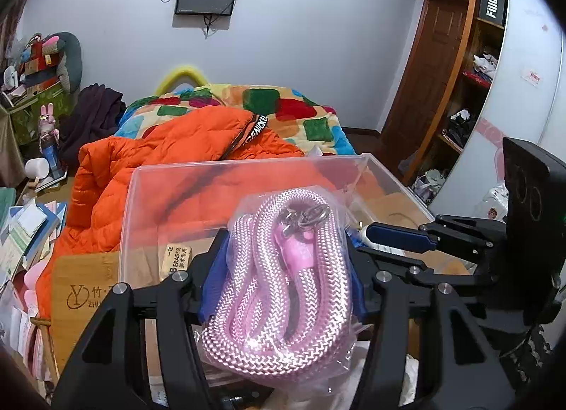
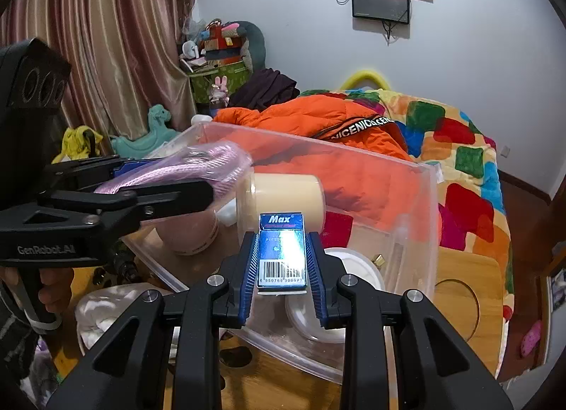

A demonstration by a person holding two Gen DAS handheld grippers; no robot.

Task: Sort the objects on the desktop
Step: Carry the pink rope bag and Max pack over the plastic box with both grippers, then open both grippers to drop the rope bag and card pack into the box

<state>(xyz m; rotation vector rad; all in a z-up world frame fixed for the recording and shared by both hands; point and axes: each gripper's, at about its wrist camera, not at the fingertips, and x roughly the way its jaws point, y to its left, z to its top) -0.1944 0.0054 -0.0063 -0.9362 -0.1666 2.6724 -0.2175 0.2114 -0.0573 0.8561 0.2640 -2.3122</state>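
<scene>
My left gripper (image 1: 283,268) is shut on a coiled pink rope in a clear bag (image 1: 283,282) and holds it over the near edge of the clear plastic bin (image 1: 247,169). The same rope (image 2: 198,166) shows in the right wrist view, held by the left gripper (image 2: 198,176) above the bin's left side. My right gripper (image 2: 281,251) is shut on a small blue Max box with a barcode (image 2: 282,251), above the bin's near wall (image 2: 406,233). The right gripper (image 1: 399,236) also shows at the right of the left wrist view.
Inside the bin lie a cream jar (image 2: 283,198), a pinkish cup (image 2: 191,229), a white round lid (image 2: 353,268) and an eraser (image 1: 178,256). The bin sits on a bamboo tray (image 2: 467,290). Behind is a bed with an orange jacket (image 1: 169,152).
</scene>
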